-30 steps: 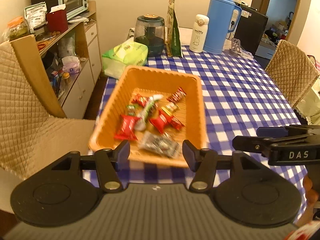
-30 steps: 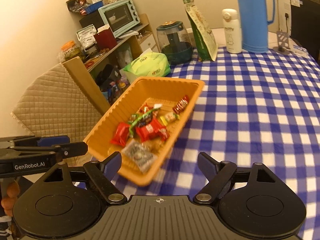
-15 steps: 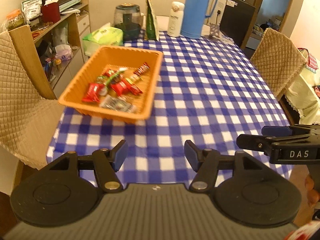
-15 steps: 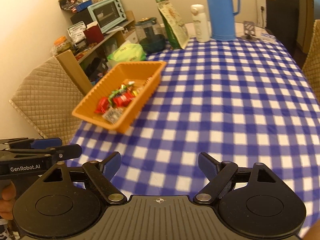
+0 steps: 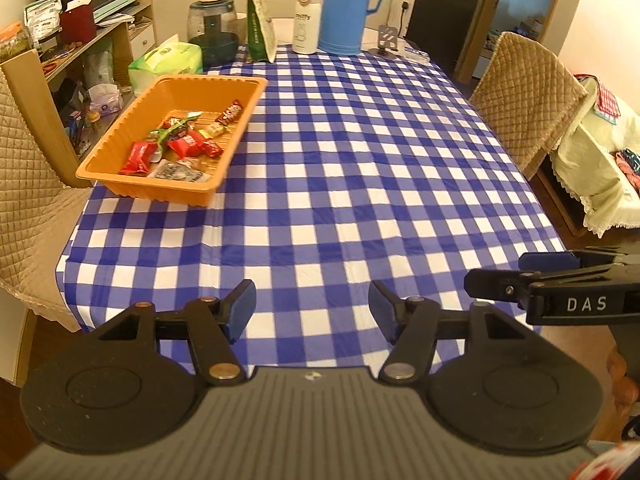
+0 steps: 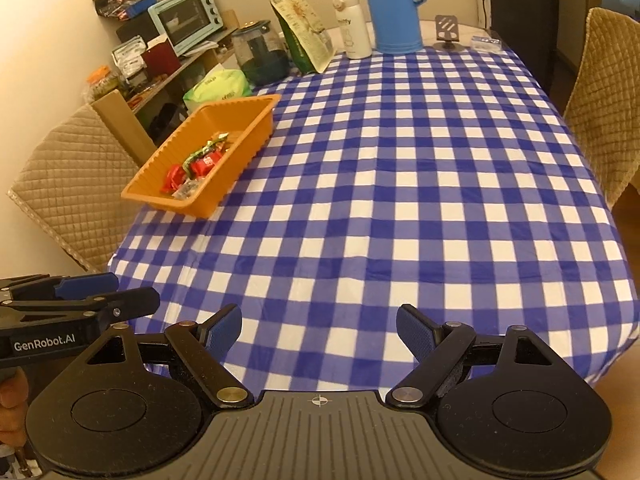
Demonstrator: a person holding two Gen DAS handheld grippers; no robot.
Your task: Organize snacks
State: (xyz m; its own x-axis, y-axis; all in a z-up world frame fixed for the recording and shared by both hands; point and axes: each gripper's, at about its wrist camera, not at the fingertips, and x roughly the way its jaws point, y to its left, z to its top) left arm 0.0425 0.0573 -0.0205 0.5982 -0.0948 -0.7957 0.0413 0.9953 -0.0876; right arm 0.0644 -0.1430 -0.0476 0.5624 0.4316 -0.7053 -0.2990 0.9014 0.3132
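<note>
**Q:** Left wrist view: where do things stand?

**A:** My left gripper hangs over the near edge of the checked tablecloth, jaws apart with nothing between them; they have just been opening a little wider. The orange tray sits at the table's far-left side, well apart from me, with wrapped snacks inside. My judgement: the tidying looks done, so the sound move is to keep clear of the tray and not nudge it toward the edge. My right gripper reads "DAS".

**Q:** And the right wrist view?

**A:** The right gripper also has its jaws apart and empty above the cloth's near edge. The left gripper's side reads "GenRobot.AI". The white bottle by the blue thermos jug carries small lettering I cannot read with certainty.
</note>
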